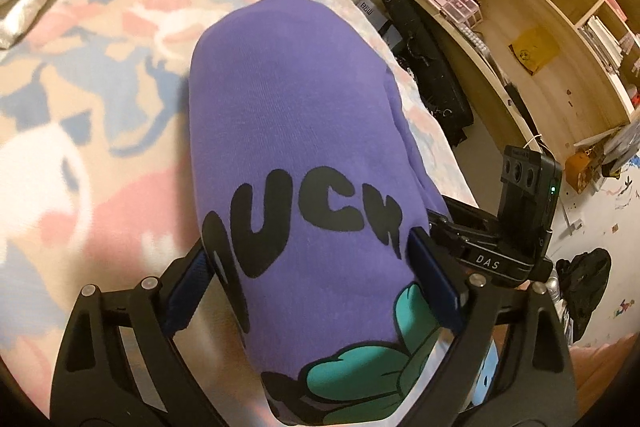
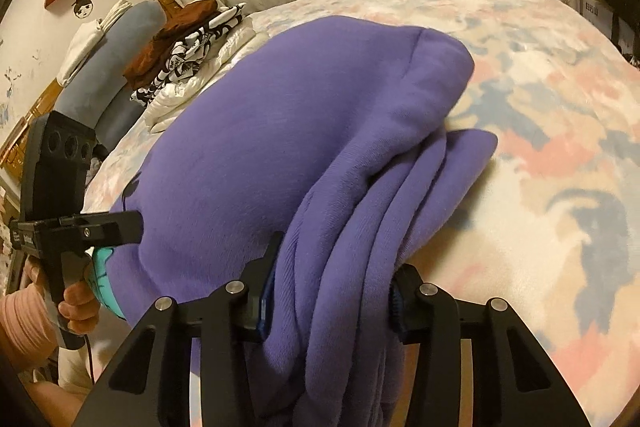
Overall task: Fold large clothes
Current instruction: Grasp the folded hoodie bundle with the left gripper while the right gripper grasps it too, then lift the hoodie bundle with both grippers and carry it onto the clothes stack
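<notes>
A purple sweatshirt [image 1: 296, 107] with black lettering and a teal print is folded into a thick bundle and lifted at its near end above the bed. In the left wrist view my left gripper [image 1: 310, 245] is shut on the printed end, blue pads [image 1: 434, 267] pressing both sides. My right gripper's body [image 1: 520, 223] shows just beside it. In the right wrist view my right gripper [image 2: 336, 261] is shut on the stacked folded edges of the sweatshirt [image 2: 280, 115]. The left gripper [image 2: 120, 223] grips the cloth at the left, held by a hand [image 2: 76, 303].
The bed [image 2: 540, 187] has a pastel pink, blue and cream blanket. A pile of other clothes [image 2: 188, 43] lies near the pillows at its far end. Beside the bed stand a wooden bookshelf [image 1: 540, 7] and black bags [image 1: 436, 83] on the floor.
</notes>
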### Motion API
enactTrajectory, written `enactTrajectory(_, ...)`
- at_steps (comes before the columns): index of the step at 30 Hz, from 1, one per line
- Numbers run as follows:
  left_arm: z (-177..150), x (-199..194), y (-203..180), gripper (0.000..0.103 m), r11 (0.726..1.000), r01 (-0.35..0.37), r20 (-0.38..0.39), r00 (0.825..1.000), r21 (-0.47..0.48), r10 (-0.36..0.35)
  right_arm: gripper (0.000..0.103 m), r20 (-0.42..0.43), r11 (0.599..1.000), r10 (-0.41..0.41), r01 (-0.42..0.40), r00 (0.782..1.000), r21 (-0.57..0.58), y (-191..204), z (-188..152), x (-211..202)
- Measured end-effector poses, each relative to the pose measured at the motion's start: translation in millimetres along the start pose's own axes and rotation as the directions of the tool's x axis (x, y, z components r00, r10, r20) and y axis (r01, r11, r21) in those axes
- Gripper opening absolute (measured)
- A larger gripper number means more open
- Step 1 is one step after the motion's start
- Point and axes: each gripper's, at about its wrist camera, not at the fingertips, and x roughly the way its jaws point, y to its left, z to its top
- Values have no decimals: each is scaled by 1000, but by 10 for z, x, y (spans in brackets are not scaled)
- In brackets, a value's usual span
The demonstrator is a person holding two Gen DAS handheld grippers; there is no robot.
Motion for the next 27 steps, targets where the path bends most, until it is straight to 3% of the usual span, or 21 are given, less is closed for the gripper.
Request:
enactTrajectory(7, -94, -483, 2, 92, 999, 1, 55, 998, 52, -4, 42, 50, 1000, 4, -3, 999, -19, 182, -110, -364)
enactTrajectory(14, -68, -1193, -220, 92, 995, -5, 156, 988, 99, -11, 42, 131, 999, 16, -11, 991, -43, 594, 26, -764)
enactTrajectory(21, 179, -2202, -295, 91, 994, -35, 256, 967, 105, 7, 42, 212, 993, 62, -40, 975, -107, 1325, 469, -1039)
enactTrajectory(27, 742, -3202, -131, 91, 983, -126, 350, 934, 135, 71, 42, 266, 984, 134, -95, 955, -152, 2052, 1094, -974)
